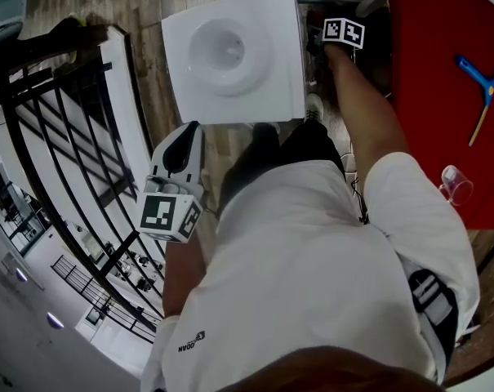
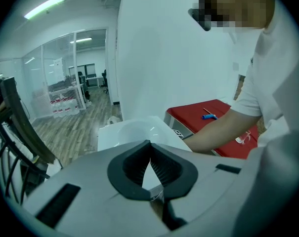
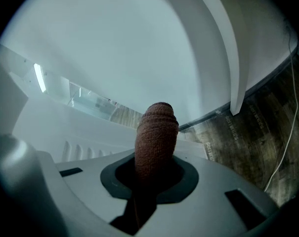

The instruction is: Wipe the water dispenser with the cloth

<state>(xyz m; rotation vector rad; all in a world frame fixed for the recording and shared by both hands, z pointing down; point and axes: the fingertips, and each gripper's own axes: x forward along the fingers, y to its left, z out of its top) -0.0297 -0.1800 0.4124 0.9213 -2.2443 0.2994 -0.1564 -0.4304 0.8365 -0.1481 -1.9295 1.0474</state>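
Observation:
The white water dispenser (image 1: 234, 55) stands in front of me, its round top recess facing up. My right gripper (image 1: 332, 35) reaches down along the dispenser's right side. In the right gripper view it (image 3: 155, 169) is shut on a rolled brown cloth (image 3: 156, 132), whose end sticks out close to the dispenser's white wall (image 3: 114, 58). My left gripper (image 1: 181, 149) hangs just in front of the dispenser's near edge. Its jaws meet at the tips with nothing between them (image 2: 150, 144), and the dispenser top (image 2: 134, 132) lies beyond.
A black railing (image 1: 59, 137) runs along the left. A red table (image 1: 442, 96) on the right carries a blue tool (image 1: 478, 80) and a clear glass (image 1: 456, 184). A thin cable (image 3: 287, 132) lies on the wooden floor beside the dispenser.

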